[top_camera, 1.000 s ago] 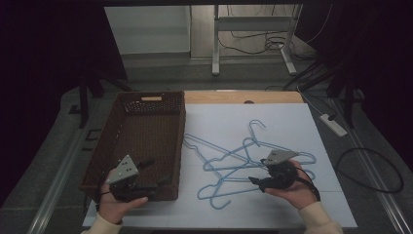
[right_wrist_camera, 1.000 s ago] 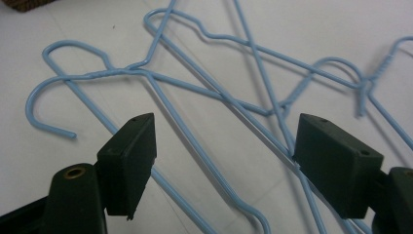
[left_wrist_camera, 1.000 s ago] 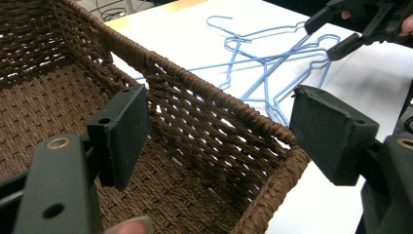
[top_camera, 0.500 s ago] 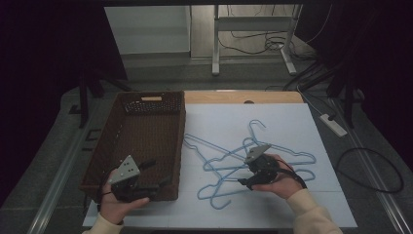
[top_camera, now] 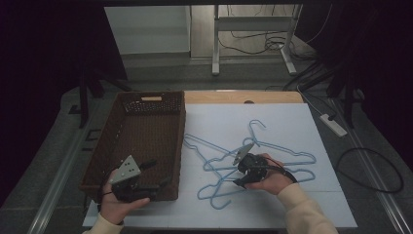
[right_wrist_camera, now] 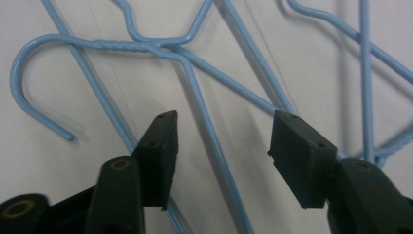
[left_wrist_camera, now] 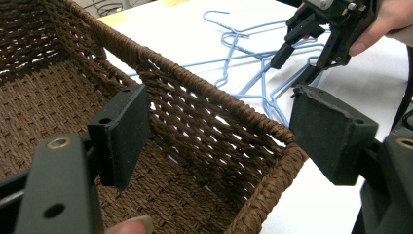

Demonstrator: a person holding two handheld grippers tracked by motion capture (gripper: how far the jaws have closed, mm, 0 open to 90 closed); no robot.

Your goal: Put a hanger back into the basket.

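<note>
Right gripper [top_camera: 242,171]: shifted since the earlier frames from the right-hand edge of the blue wire hangers [top_camera: 253,161] inward, to the middle of the tangle, and slightly lower; jaws have just been closing and now stand part-way apart, pads not pressing on anything. In the right gripper view [right_wrist_camera: 221,146] one blue wire rod runs between the jaws, untouched, with a hanger hook [right_wrist_camera: 36,83] lying to the left on the pale table cover [right_wrist_camera: 58,170]. Left gripper [top_camera: 153,173]: unmoved from the earlier frames, jaws wide apart, straddling the near right corner of the brown wicker basket [top_camera: 146,131]; in the left gripper view [left_wrist_camera: 219,131] the basket's woven rim [left_wrist_camera: 214,92] passes between the pads without contact. Hangers: lying flat in a loose overlapping heap on the table cover [top_camera: 292,122], just right of the basket, not in it. Basket: holds nothing visible. Markings: no brand, label or legible writing on any item.
</note>
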